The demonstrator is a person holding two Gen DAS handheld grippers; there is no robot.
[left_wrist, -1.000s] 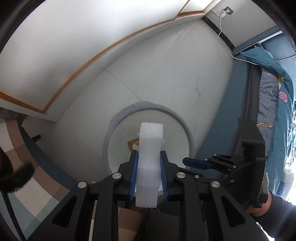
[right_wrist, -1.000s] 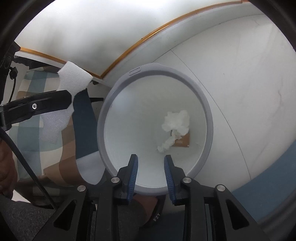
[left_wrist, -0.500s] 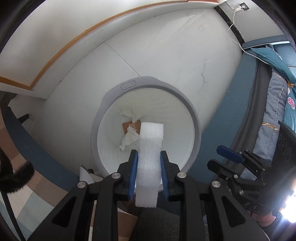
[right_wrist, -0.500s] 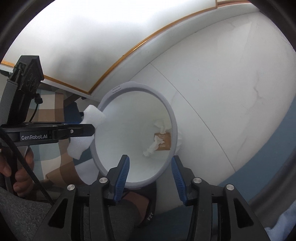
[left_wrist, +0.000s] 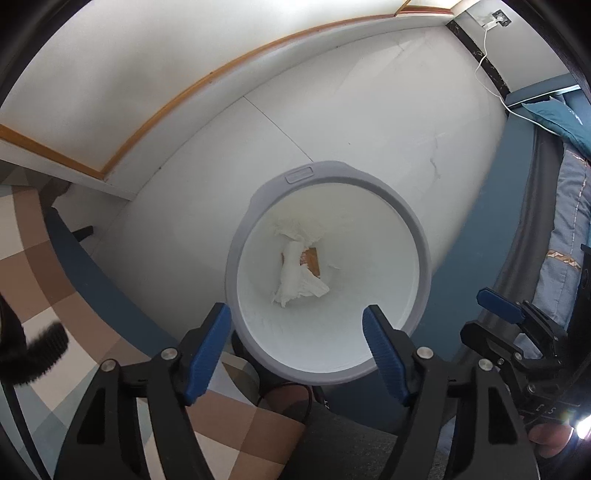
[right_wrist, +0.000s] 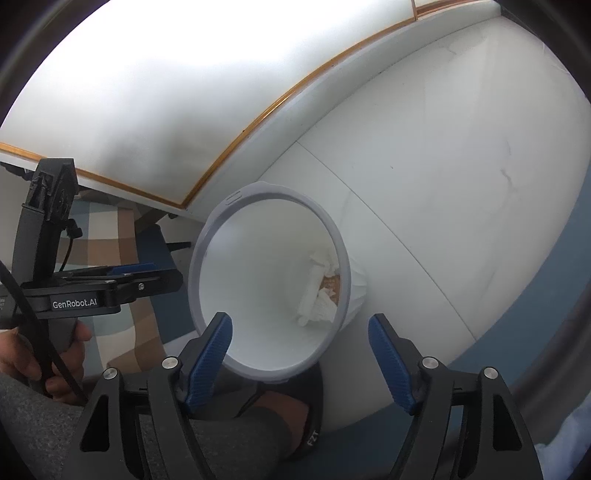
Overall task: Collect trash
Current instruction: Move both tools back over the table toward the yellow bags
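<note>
trash bin point(left_wrist: 419, 236) stands on the white floor, white trash point(left_wrist: 297, 275) piled at its bottom so it's contained. left gripper point(left_wrist: 297, 341) hovers right over the bin mouth, fingers spread wide and empty, placed for a straight drop. right gripper point(right_wrist: 299, 349) just beside the bin, also wide apart, holding nothing.

White tiled floor point(left_wrist: 332, 122), wood-trimmed white wall point(left_wrist: 129, 74) at 11 o'clock, checkered blanket point(left_wrist: 33, 266) at 8, blue bedding point(left_wrist: 569, 206) at 3, wall socket point(left_wrist: 499, 18) at 1.
</note>
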